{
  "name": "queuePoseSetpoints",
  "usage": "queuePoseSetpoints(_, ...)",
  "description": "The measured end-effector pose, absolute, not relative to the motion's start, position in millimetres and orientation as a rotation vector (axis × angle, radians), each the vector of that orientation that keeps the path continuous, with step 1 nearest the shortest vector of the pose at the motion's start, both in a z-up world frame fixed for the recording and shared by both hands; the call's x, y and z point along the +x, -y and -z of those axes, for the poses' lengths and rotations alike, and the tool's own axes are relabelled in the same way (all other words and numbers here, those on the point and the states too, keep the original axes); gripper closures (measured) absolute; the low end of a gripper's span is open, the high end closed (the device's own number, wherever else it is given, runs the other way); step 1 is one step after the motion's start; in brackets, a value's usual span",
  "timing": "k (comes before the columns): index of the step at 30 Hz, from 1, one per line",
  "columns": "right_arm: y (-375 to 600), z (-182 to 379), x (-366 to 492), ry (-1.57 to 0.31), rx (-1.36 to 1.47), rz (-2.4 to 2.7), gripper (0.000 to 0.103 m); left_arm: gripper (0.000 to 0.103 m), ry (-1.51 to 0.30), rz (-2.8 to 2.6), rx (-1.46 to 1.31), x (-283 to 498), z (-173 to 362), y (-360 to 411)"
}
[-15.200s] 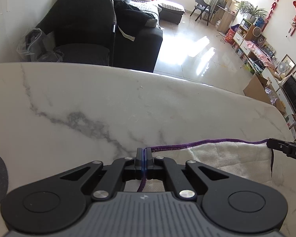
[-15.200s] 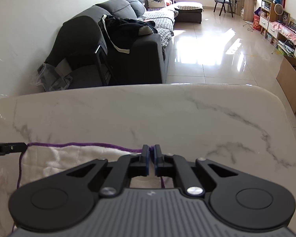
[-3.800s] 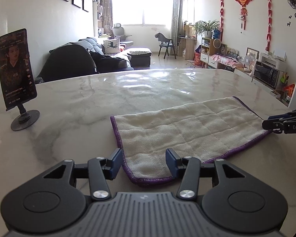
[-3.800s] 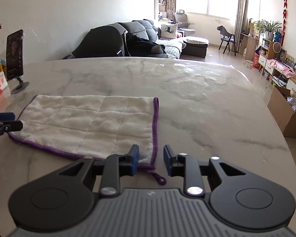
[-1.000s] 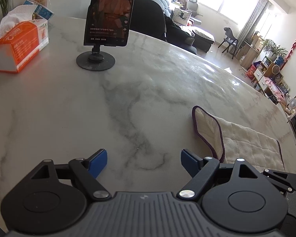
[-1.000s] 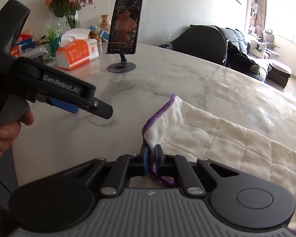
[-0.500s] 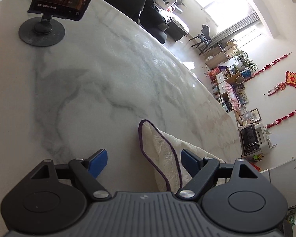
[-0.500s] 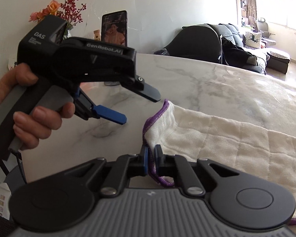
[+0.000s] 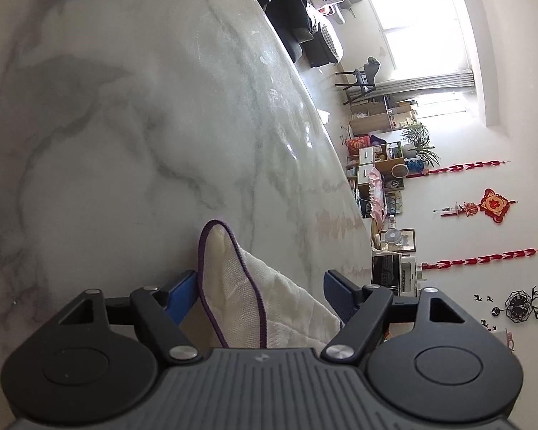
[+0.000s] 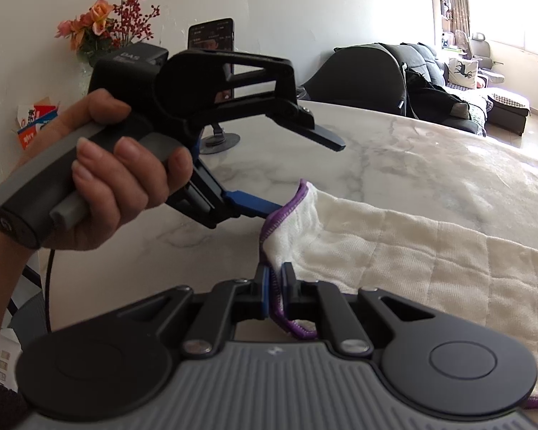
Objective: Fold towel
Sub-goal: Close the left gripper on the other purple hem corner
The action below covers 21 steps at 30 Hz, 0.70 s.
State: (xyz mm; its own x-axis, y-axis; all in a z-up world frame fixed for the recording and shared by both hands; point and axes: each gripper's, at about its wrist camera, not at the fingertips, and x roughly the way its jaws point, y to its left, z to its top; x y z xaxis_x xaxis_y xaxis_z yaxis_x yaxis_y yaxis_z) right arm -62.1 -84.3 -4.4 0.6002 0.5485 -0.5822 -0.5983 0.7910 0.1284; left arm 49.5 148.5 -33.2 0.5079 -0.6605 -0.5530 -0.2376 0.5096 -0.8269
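Right tongs (image 10: 275, 288) pinch the towel (image 10: 430, 251) hem at its near corner. Just beyond, the lifted purple-edged corner stands between the closing left tongs (image 9: 260, 286), pads not on it yet. Towel's long axis runs off right across the worktop (image 10: 430, 157).

The towel (image 10: 430, 251) was spread on the table (image 10: 430, 150), its near left corner raised off the surface and pinched between the closed jaws of the right gripper (image 10: 274, 286). The left gripper (image 9: 258, 286), held in a hand (image 10: 100, 175) to the left of that corner, was set astride the raised corner, which lay between its closing jaws with no pad pressing on it. A phone on a stand (image 10: 213, 71) was placed behind the left gripper on the table, and flowers (image 10: 104, 32) were seen farther left, by the wall.
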Motion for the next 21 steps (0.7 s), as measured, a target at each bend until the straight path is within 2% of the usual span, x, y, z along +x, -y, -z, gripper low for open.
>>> queuePoseSetpoints(4,85.1,4.1,-62.3,-0.646,-0.084,-0.664,0.096,0.058,-1.069,0.292,-1.069,55.5,41.0,-148.9)
queuePoseSetpoints(11,86.8,3.8,-61.6,-0.651,-0.079,-0.659,0.095,0.089,-1.092,0.249,-1.052,62.3,44.7,-149.0)
queuePoseSetpoints(15,87.6,2.9,-62.0,-0.659,-0.078,-0.659,0.089,0.096,-1.100,0.233,-1.053,64.5,45.6,-149.5)
queuePoseSetpoints(16,87.6,2.4,-62.5,-0.658,-0.079,-0.655,0.085,0.097,-1.099,0.228,-1.051,64.6,45.1,-149.3)
queuePoseSetpoints(17,87.6,1.3,-63.6,-0.655,-0.082,-0.654,0.074,0.097,-1.097,0.224,-1.046,64.0,44.2,-148.8)
queuePoseSetpoints(21,83.7,-3.6,-72.2,-0.613,-0.126,-0.648,0.062,0.097,-1.089,0.211,-1.041,62.9,38.2,-145.6)
